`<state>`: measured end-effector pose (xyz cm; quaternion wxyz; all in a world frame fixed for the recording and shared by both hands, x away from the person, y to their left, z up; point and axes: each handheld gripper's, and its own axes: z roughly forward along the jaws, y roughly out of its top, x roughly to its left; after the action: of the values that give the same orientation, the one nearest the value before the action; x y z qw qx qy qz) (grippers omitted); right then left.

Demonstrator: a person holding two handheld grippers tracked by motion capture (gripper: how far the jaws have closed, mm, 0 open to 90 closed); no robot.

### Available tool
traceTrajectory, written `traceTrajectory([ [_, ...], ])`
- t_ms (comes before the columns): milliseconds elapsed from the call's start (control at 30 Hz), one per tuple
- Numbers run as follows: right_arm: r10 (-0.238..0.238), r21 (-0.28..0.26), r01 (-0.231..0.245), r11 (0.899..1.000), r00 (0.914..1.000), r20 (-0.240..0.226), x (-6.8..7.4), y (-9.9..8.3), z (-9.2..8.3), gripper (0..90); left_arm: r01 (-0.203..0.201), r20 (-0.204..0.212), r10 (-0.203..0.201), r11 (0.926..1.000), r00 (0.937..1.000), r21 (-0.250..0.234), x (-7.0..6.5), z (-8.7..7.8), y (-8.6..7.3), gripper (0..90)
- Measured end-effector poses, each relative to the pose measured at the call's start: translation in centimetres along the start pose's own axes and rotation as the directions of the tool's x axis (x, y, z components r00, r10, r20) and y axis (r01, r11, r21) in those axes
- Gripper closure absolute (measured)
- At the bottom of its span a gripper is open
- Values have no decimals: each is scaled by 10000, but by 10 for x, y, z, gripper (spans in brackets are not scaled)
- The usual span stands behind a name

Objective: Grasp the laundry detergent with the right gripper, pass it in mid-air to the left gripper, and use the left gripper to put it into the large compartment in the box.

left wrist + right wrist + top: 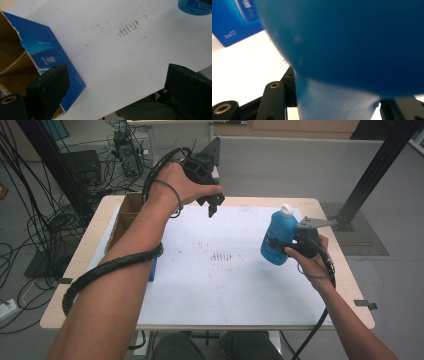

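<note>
From the high view, the right gripper (292, 246) clamps the blue bottle (276, 238) at the table's (85, 265) right side, white cap tilted away. The left gripper (212, 202) hangs apart near the far edge.

The left gripper view adds its 2 jaws spread wide above the white sheet (105, 62), beside the blue carton (50, 57).

The right gripper view shows the bottle (342, 50) pinched between its jaws.

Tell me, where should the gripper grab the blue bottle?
Best around the blue bottle's wide middle, coming from its right side, as the right gripper does. The body is broad and upright; the white cap is probably too narrow and high.
</note>
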<state>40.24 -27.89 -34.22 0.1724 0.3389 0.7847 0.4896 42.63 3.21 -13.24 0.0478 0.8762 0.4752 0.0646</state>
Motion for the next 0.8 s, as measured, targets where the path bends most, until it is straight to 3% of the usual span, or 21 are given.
traceTrajectory([
  [33, -102, 32, 103, 9999, 9994, -321, 0, 11, 1, 453, -227, -38, 228, 9997, 9997, 77, 1, -3, 1, 62],
  [67, -102, 32, 103, 9999, 9994, -321, 0, 11, 1, 453, -227, -38, 228, 9997, 9997, 77, 1, -3, 1, 63],
  [133, -251, -42, 248, 9997, 9950, -963, 0, 29, 6, 453, -647, 29, 647, 9979, 9979, -1, 3, -8, 2, 63],
  [233, -442, -41, 441, 9990, 9871, -1540, 2, 45, 11, 453, -1093, 335, 1090, 9940, 9935, 88, 6, -13, 3, 64],
  [333, -707, 10, 727, 9974, 9724, -2224, 6, 65, 20, 453, -1563, 336, 1559, 9877, 9872, 71, 7, -20, 4, 65],
  [467, -1108, 40, 1174, 9931, 9474, -3004, 13, 86, 31, 453, -2030, 190, 2031, 9791, 9790, -68, 9, -29, 4, 63],
  [567, -1516, 44, 1636, 9865, 9234, -3526, 22, 103, 41, 453, -2466, 0, 2466, 9691, 9691, -101, 10, -37, 4, 62],
  [600, -1628, 12, 1756, 9845, 9154, -3680, 25, 108, 44, 453, -2685, -78, 2684, 9632, 9633, -135, 10, -40, 4, 63],
  [633, -1628, 12, 1756, 9845, 9154, -3680, 25, 108, 44, 453, -2685, -78, 2684, 9632, 9633, -135, 10, -40, 4, 63],
  [667, -1779, 37, 1950, 9808, 9022, -3929, 31, 115, 50, 452, -3007, -62, 3006, 9536, 9537, -177, 9, -45, 3, 63],
  [700, -1779, 37, 1950, 9808, 9022, -3929, 31, 115, 50, 452, -3007, -62, 3006, 9536, 9537, -177, 9, -45, 3, 62],
  [767, -2040, 3, 2266, 9740, 8776, -4337, 42, 125, 62, 451, -3395, 52, 3395, 9406, 9406, -101, 8, -48, 0, 63],
  [800, -2100, 1, 2335, 9723, 8746, -4370, 44, 126, 64, 451, -3543, 94, 3544, 9351, 9350, -65, 8, -49, -1, 63],
])
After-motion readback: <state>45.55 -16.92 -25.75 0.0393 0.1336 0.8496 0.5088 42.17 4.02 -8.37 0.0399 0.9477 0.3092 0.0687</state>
